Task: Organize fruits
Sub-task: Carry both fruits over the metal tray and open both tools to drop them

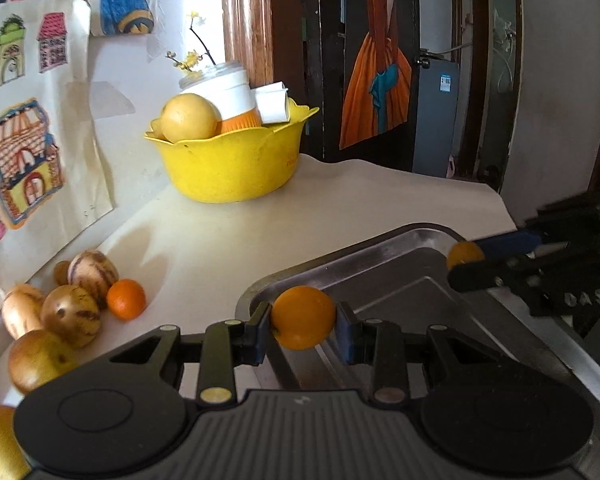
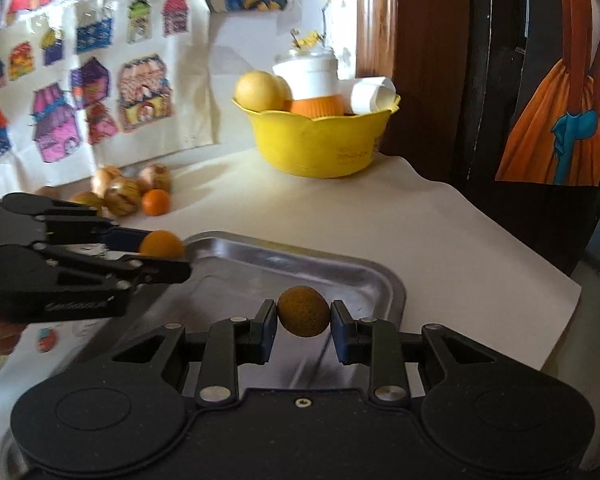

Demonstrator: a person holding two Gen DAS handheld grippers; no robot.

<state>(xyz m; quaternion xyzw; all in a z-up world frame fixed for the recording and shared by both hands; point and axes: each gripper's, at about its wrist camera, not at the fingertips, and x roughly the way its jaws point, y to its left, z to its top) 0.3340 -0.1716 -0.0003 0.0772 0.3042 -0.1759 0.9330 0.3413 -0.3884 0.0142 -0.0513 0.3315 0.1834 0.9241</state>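
Cream-covered bench (image 2: 440,232) below a wall of bright house drawings, with a steel tray (image 2: 380,276) at the near edge — both claws hang over that tray, each loaded. The left claw (image 1: 303,322) is clamped on a smooth orange (image 1: 303,316), pads pressing its two sides, above the tray's left rim. The right claw (image 2: 303,317) is closed tight on a smaller, rough-skinned brownish fruit (image 2: 303,311) over the tray's middle.

The step in hand looks like setting both fruits down in the tray. To do it well, each claw should come low before the pads part, since round fruit on bare metal will likely roll toward the rim. The two fruits are best set apart, so that one release does not knock the other, and the two claws need room from each other.

Further out, a pile of striped, tan fruits (image 1: 82,272) with one small orange (image 1: 126,298) beside them waits on the bench at the wall, well apart from the tray. Behind sits a yellow bowl (image 1: 232,168) holding a pale round fruit, a white-and-orange jar and a roll of paper. Nothing lies in the tray where the claws point.
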